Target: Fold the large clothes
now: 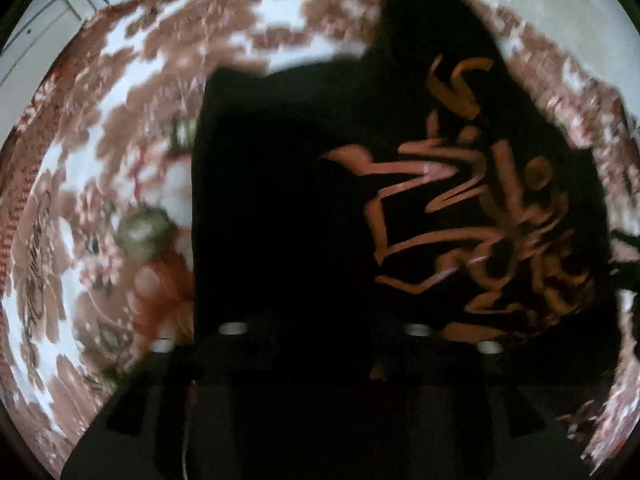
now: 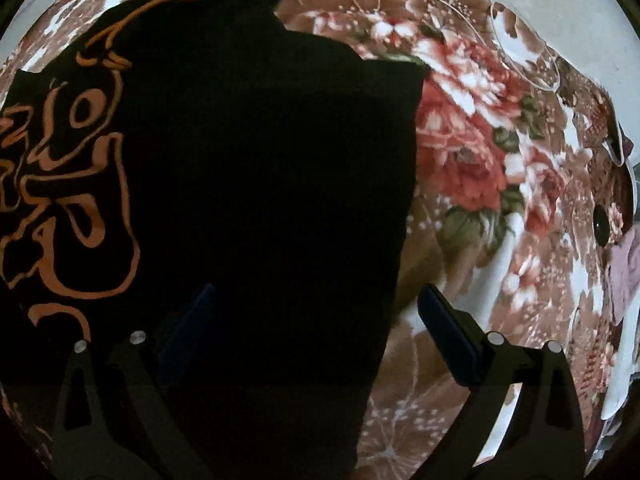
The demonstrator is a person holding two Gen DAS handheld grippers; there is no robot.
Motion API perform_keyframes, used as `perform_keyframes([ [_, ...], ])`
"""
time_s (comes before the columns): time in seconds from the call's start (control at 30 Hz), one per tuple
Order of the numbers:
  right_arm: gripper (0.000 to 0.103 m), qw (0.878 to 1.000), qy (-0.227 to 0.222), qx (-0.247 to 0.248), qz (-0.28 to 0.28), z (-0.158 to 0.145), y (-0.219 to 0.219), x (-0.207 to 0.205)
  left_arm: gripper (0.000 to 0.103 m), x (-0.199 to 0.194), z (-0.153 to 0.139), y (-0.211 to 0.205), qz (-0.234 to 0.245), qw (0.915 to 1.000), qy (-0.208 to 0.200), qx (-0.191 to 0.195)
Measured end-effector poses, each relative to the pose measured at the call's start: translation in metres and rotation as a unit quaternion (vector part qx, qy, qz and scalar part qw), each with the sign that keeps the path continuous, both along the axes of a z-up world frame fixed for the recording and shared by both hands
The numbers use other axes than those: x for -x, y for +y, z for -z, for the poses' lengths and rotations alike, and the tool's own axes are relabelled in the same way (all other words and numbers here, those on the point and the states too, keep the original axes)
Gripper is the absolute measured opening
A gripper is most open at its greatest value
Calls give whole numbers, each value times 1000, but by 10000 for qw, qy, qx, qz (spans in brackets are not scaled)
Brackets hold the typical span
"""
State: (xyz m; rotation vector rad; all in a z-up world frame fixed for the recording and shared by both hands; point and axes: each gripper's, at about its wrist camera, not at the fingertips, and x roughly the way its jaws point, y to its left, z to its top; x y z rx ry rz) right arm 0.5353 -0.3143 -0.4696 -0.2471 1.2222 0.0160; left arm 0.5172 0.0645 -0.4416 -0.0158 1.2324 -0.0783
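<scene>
Black garment (image 2: pixel 260 180) with orange graphic print (image 2: pixel 80 200) lies spread on a floral cover (image 2: pixel 480 160), brown/red/white flowers. Can't tell whether what's under the cover is a bed or a bench.

Right tongs (image 2: pixel 316 332): spread wide, released. Right finger (image 2: pixel 448 340) is over the floral cover just off the garment's right edge; left finger (image 2: pixel 188 328) is over the black cloth, barely distinguishable against it. The garment's right edge runs between the two fingers. Camera looks steeply down on the cloth, so the tongs point downward along the garment body. Can't tell whether the fingertips touch the fabric or sit just above it. Print is on the left side of this view; plain black fabric fills the middle.

Left tongs (image 1: pixel 324 336): frame is motion-blurred and the fingers are lost against black cloth. Only the four metal pivot pins (image 1: pixel 234 328) and the dark linkage at the bottom are readable. Can't tell if they're clenched or released, or whether they hold any cloth. Also pointed down at the garment, with black fabric directly ahead and the print (image 1: pixel 460 216) to the right in this view.

Left view: garment's left edge is straight, floral cover exposed beside it. Light wall or floor (image 1: pixel 40 32) shows at the top left, beyond the cover's edge.

Right view: pale surface (image 2: pixel 580 8) at the top right past the cover's edge, and a pinkish item (image 2: pixel 624 268) at the far right, too small to identify.
</scene>
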Motion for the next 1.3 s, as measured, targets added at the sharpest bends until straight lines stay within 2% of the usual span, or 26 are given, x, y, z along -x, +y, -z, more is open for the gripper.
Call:
perform_keyframes([
  [0.03, 98, 10000, 0, -58, 28, 2, -1, 1, 65, 2, 5, 2, -61, 10000, -20, -55],
  [0.1, 98, 9997, 45, -151, 171, 0, -5, 2, 74, 7, 1, 5, -88, 9996, -186, -173],
  [0.13, 98, 9996, 51, -143, 252, -4, -4, 2, 78, 10, -8, 4, -82, 9988, -375, -307],
  [0.2, 98, 9991, -106, -134, 390, -24, 2, 5, 78, 21, -33, -2, 23, 9937, -882, -688],
  [0.23, 98, 9986, -275, -262, 362, -36, 7, 7, 83, 26, -46, -7, 139, 9913, -1092, -728],
  [0.3, 98, 9957, -680, -570, 281, -63, 24, 8, 87, 29, -68, -22, 411, 9881, -1361, -587],
  [0.37, 98, 9932, -842, -790, 166, -75, 43, 4, 88, 28, -77, -44, 671, 9864, -1435, -437],
  [0.47, 98, 9918, -842, -964, 44, -70, 71, -5, 88, 19, -68, -74, 905, 9846, -1424, -451],
  [0.6, 98, 9939, -664, -875, 32, -45, 91, -10, 88, 12, -35, -101, 936, 9875, -1205, -397],
  [0.67, 98, 9953, -577, -780, 74, -29, 91, -11, 88, 8, -15, -106, 916, 9893, -1056, -412],
  [0.73, 98, 9967, -461, -663, 102, -13, 86, -10, 87, 7, 10, -104, 874, 9920, -666, -627],
  [0.8, 98, 9971, -356, -675, 29, 0, 79, -5, 89, 7, 21, -95, 796, 9936, -617, -506],
  [0.9, 98, 9963, -569, 28, -651, 12, 82, 9, 89, 11, 22, -96, 916, 9912, -691, -667],
  [0.93, 98, 9957, -591, 152, -695, 13, 77, 13, 89, 11, 22, -96, 929, 9907, -700, -706],
  [1.0, 98, 9984, -447, -77, -345, 15, 56, 13, 89, 13, 23, -95, 938, 9902, -712, -750],
  [1.07, 98, 9982, -295, -524, 8, 18, 34, 13, 89, 14, 22, -96, 929, 9901, -699, -784],
  [1.2, 98, 9974, -274, -648, 140, 7, 30, 14, 88, 15, 10, -97, 916, 9885, -750, -941],
  [1.3, 98, 9955, -429, -837, 110, -16, 30, 11, 88, 14, -10, -98, 917, 9878, -978, -793],
])
